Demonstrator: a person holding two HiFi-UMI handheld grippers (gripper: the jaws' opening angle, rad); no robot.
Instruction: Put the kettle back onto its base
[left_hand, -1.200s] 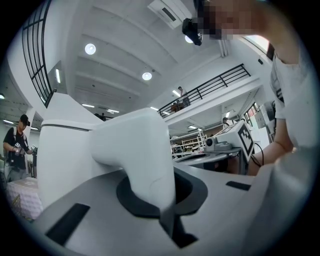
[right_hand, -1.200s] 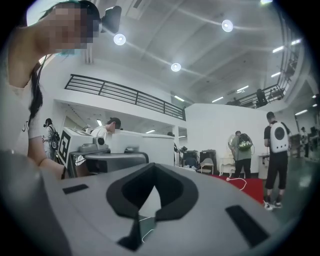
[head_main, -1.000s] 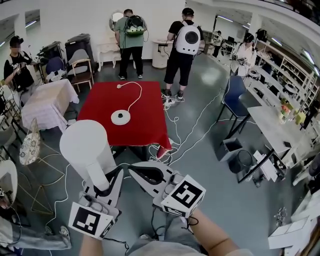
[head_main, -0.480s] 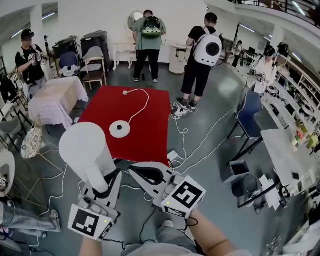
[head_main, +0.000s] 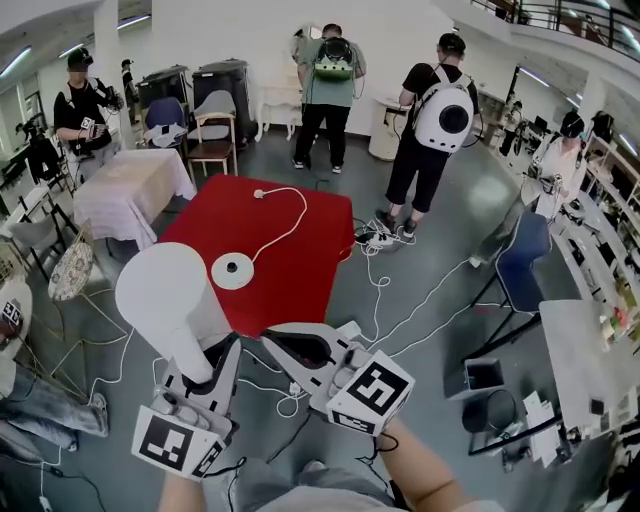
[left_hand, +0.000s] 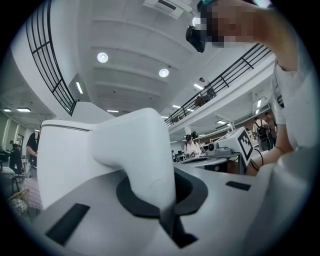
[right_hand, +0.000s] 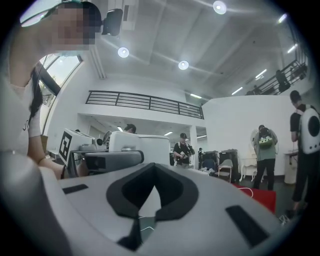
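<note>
A white kettle (head_main: 165, 300) hangs in the air at the lower left of the head view, its handle (left_hand: 137, 150) clamped in my left gripper (head_main: 212, 368). In the left gripper view the jaws are shut round that handle and the kettle body (left_hand: 65, 160) fills the left side. The round white base (head_main: 232, 270) lies on a red table (head_main: 300, 280) ahead, with its white cable (head_main: 285, 225) running to the far edge. My right gripper (head_main: 275, 340) is beside the kettle, shut with nothing in it; the right gripper view also shows its jaws (right_hand: 152, 167) closed and the kettle (right_hand: 145, 150) beyond.
Cables (head_main: 400, 300) trail over the grey floor right of the table. Two people with backpacks (head_main: 440, 120) stand behind it, another stands far left. A cloth-covered table (head_main: 130, 190), chairs (head_main: 210, 135) and a wire chair (head_main: 60, 290) sit to the left; a blue chair (head_main: 520, 275) is on the right.
The red table and base have drawn nearer and shifted in the head view as I walk toward them. Both grippers keep the same pose, with the kettle still held.
</note>
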